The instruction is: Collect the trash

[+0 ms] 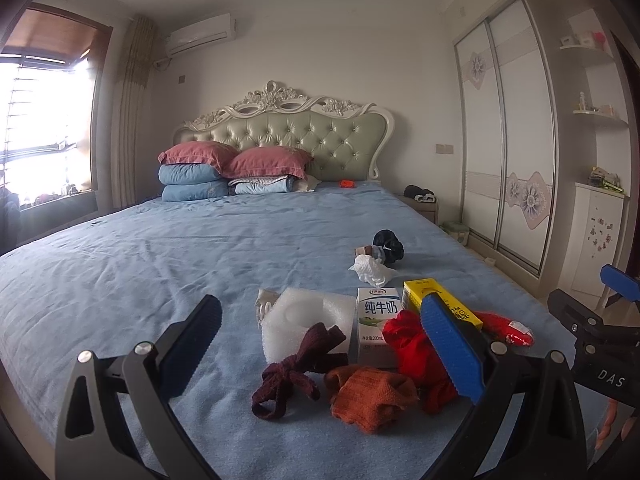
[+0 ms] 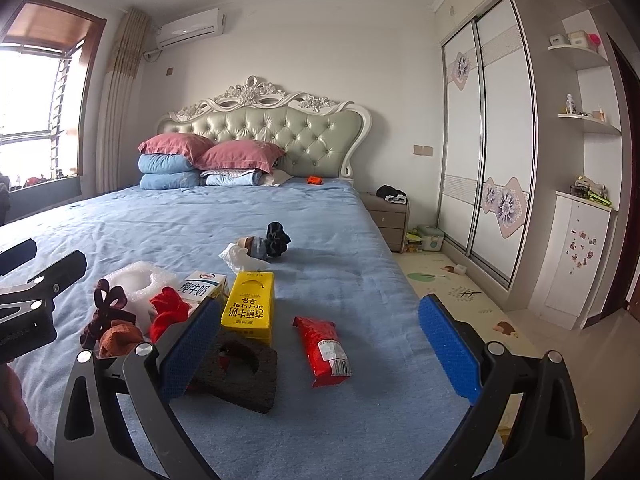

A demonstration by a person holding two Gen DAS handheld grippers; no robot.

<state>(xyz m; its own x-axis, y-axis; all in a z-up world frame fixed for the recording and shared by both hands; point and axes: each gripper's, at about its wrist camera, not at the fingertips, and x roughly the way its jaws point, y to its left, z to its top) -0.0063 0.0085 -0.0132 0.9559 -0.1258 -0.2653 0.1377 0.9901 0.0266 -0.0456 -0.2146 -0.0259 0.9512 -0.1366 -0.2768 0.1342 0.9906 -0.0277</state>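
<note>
White milk carton (image 1: 374, 326) is showing "纯牛奶" and "200mL"; both grippers, left (image 1: 320, 350) and right (image 2: 316, 354), are hovering wide apart, holding nothing.

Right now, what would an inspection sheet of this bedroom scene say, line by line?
Surface: blue bedsheet, wrinkled, items bunched at its near end.
Job's things: white milk carton, yellow carton, red wrapper, crumpled tissue, white foam piece, dark foam piece.
Clutter: maroon sock, orange sock, red sock, dark socks farther up the bed; pillows by the headboard.
Grippers: left gripper open, empty; right gripper open, empty, above the red wrapper.
Cables: nothing seen.
Surroundings: wardrobe, nightstand, window, air conditioner.
</note>
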